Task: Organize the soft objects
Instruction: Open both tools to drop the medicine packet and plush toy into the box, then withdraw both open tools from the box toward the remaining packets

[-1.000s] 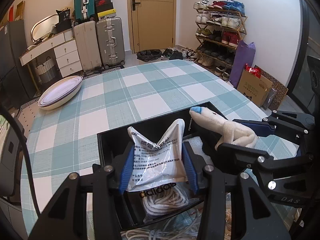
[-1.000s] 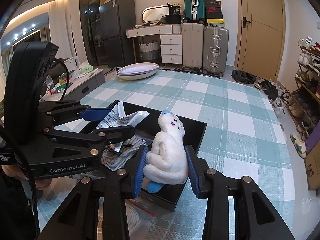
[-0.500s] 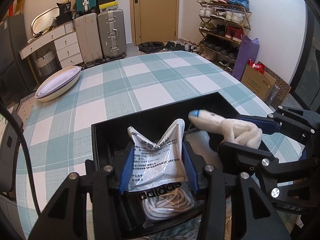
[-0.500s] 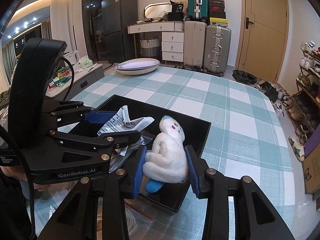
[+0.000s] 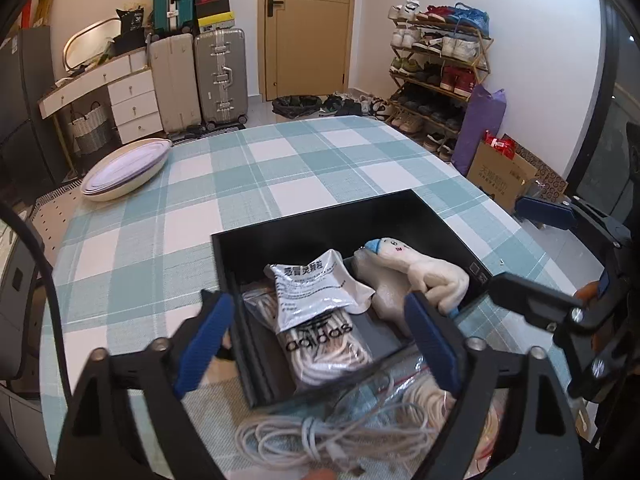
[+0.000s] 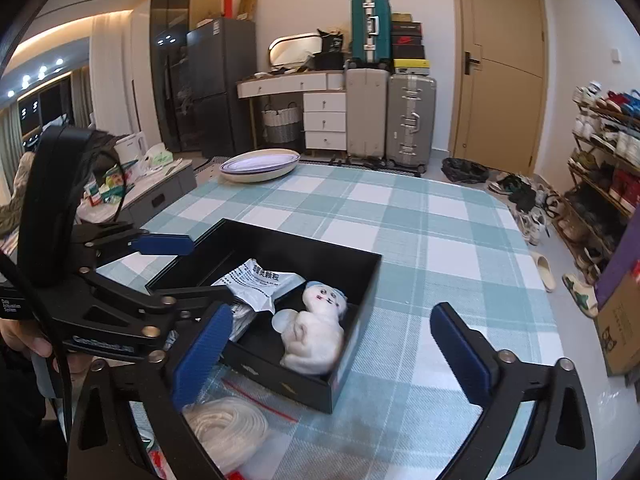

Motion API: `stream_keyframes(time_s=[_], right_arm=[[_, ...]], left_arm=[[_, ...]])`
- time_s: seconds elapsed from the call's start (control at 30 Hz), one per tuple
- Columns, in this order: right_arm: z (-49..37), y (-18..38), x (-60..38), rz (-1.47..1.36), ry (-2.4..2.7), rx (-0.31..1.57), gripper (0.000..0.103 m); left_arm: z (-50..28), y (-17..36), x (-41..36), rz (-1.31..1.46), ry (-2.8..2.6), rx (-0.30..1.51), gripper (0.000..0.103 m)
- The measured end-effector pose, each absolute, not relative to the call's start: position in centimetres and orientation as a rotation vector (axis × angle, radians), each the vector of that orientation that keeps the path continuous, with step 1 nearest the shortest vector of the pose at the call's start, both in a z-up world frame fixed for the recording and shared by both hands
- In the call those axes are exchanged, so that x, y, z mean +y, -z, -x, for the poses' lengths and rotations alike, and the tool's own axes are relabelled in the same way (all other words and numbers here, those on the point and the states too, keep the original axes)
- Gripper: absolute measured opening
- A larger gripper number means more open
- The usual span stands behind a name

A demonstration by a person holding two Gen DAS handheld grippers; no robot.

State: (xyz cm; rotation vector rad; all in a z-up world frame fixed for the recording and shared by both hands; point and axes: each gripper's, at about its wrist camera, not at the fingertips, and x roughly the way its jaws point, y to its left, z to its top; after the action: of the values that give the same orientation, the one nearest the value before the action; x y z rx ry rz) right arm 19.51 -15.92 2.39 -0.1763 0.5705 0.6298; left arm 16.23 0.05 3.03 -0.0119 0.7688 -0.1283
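A black open box (image 5: 442, 220) (image 6: 356, 356) sits on the checked tablecloth. Inside it lie a white plastic bag of cord with black printing (image 5: 316, 300) (image 6: 256, 282) and a white plush toy with a blue cap (image 5: 416, 276) (image 6: 316, 332). My left gripper (image 5: 320, 340) is open and empty, just above the box's near edge. My right gripper (image 6: 332, 356) is open and empty, above the box's near corner, with the plush between and below its fingers.
Loose white cable (image 5: 320, 440) and a bagged coil of white rope (image 6: 228, 428) lie on the table in front of the box. A stack of shallow white bowls (image 5: 124, 168) (image 6: 260, 164) sits at the table's far edge.
Both grippers opened and pulled back. The bag and the plush toy were let go and now lie inside the black box.
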Motion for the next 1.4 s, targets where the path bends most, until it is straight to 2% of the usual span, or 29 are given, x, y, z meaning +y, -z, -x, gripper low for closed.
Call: stream_keyframes(time_s=[0.03,0.53,1.17,1.4], right_arm=[[-19.3,-2.4,-16.4,0.161,-0.63,0.578,0.102],[-13.7,-1.0,-19.2,0.084,-0.653,0.588,0.102],[-9.2,0.0,-18.0,0.199,-0.74,0.603,0.102],[-8.5,1.2,-17.0,0.249,-0.771,0.634,0.103]], left_arm=[[-15.7,-3.3,0.2,0.018,0.12,0.754,0.103],[-7.5,-3.4,1.9,0.012,0.031,0.651,0.103],[-1.8,-2.2,0.0,-0.071,0.041,0.603,0.103],[-1.1,-1.2,-0.3,-0.052,0.113,0.638,0.103]])
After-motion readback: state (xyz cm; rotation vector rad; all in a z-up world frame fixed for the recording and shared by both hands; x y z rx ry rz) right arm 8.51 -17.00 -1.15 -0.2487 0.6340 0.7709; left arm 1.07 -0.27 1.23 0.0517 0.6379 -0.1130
